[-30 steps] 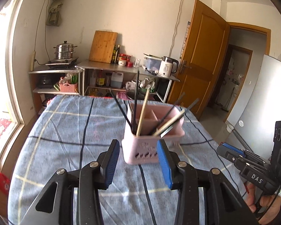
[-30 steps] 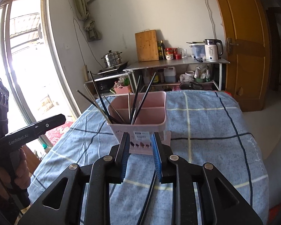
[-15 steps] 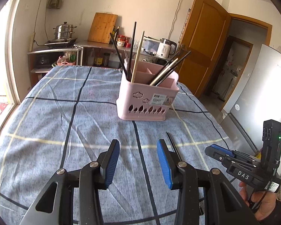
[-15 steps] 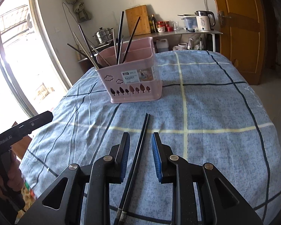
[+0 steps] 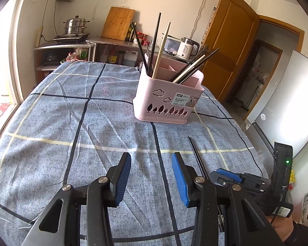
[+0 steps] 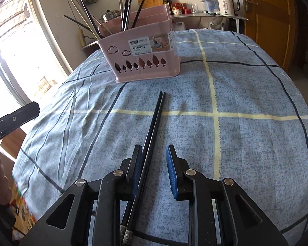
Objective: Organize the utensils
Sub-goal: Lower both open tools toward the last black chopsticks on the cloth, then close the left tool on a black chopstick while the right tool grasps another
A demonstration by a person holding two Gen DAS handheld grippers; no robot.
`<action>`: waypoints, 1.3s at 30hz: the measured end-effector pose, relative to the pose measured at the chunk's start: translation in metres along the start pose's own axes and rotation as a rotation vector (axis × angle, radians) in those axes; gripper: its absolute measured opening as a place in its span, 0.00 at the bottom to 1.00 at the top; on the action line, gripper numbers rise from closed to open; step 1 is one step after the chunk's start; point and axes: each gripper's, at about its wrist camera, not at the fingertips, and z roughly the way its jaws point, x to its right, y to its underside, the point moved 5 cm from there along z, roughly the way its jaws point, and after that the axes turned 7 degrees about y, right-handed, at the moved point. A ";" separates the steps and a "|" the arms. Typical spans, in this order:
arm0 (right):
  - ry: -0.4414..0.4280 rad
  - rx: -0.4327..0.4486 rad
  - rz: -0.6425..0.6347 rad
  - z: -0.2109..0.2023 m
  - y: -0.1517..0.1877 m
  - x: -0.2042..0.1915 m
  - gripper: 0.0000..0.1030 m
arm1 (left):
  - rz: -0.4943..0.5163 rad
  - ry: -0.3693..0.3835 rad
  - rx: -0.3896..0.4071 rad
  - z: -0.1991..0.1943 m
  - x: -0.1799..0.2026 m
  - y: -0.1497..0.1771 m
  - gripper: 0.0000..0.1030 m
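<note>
Chopsticks [image 6: 154, 123] lie on the surface [image 6: 246, 143] near the pink basket [image 6: 143, 57], not yet inside. The right hand-held gripper [image 6: 154, 170] sits open around them; the left hand-held gripper [image 5: 152, 176] is open and empty.

Left hand-held gripper [image 5: 152, 176] and right hand-held gripper [image 6: 155, 172] — both tilted downward, jaws parted.

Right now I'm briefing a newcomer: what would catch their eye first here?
The pink plastic basket bristling with upright chopsticks, standing on the blue checked tablecloth. Then the pair of black chopsticks lying flat in front of it, running between the open blue pads of the right gripper; the left gripper is open over bare cloth.
</note>
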 end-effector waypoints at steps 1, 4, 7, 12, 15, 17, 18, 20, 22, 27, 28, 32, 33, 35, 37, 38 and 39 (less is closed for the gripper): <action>0.011 -0.013 -0.002 0.004 0.002 0.000 0.24 | -0.002 0.002 -0.003 0.001 0.000 0.001 0.40; 0.014 -0.020 0.003 0.008 0.003 0.002 0.24 | -0.005 0.003 -0.007 0.003 -0.001 0.002 0.40; 0.030 -0.017 -0.012 0.009 0.001 0.001 0.24 | -0.013 0.006 -0.013 0.006 -0.003 0.003 0.40; 0.050 -0.018 -0.019 0.010 0.000 0.002 0.24 | -0.020 0.010 -0.023 0.009 -0.003 0.005 0.40; 0.075 -0.023 -0.045 0.011 0.001 -0.001 0.24 | -0.020 0.014 -0.029 0.011 -0.002 0.006 0.40; 0.094 -0.025 -0.064 0.010 0.001 -0.003 0.24 | -0.018 0.016 -0.035 0.013 -0.002 0.007 0.40; 0.100 -0.027 -0.070 0.010 0.001 -0.003 0.24 | -0.018 0.017 -0.040 0.015 -0.001 0.008 0.40; 0.105 -0.035 -0.078 0.010 0.002 -0.003 0.23 | -0.016 0.021 -0.049 0.018 0.000 0.008 0.40; 0.100 -0.043 -0.082 0.009 0.003 0.000 0.18 | -0.011 0.026 -0.059 0.022 0.003 0.009 0.40; 0.066 -0.056 -0.079 0.004 0.006 0.012 0.11 | -0.002 0.049 -0.096 0.040 0.013 0.010 0.40; 0.061 -0.057 -0.087 0.002 0.007 0.014 0.11 | 0.004 0.054 -0.107 0.046 0.017 0.010 0.40; 0.052 -0.063 -0.116 -0.003 0.011 0.025 0.11 | 0.028 0.083 -0.154 0.070 0.034 0.011 0.40; 0.056 -0.064 -0.116 -0.005 0.012 0.029 0.11 | 0.034 0.087 -0.164 0.076 0.037 0.011 0.40; 0.055 -0.067 -0.103 -0.007 0.013 0.038 0.11 | 0.050 0.095 -0.191 0.092 0.047 0.011 0.40; 0.046 -0.070 -0.081 -0.009 0.013 0.046 0.11 | 0.064 0.093 -0.216 0.109 0.056 0.011 0.40; 0.046 -0.071 -0.067 -0.010 0.013 0.049 0.12 | 0.069 0.092 -0.227 0.117 0.060 0.011 0.40; 0.051 -0.068 -0.058 -0.011 0.012 0.052 0.13 | 0.071 0.094 -0.238 0.126 0.063 0.010 0.40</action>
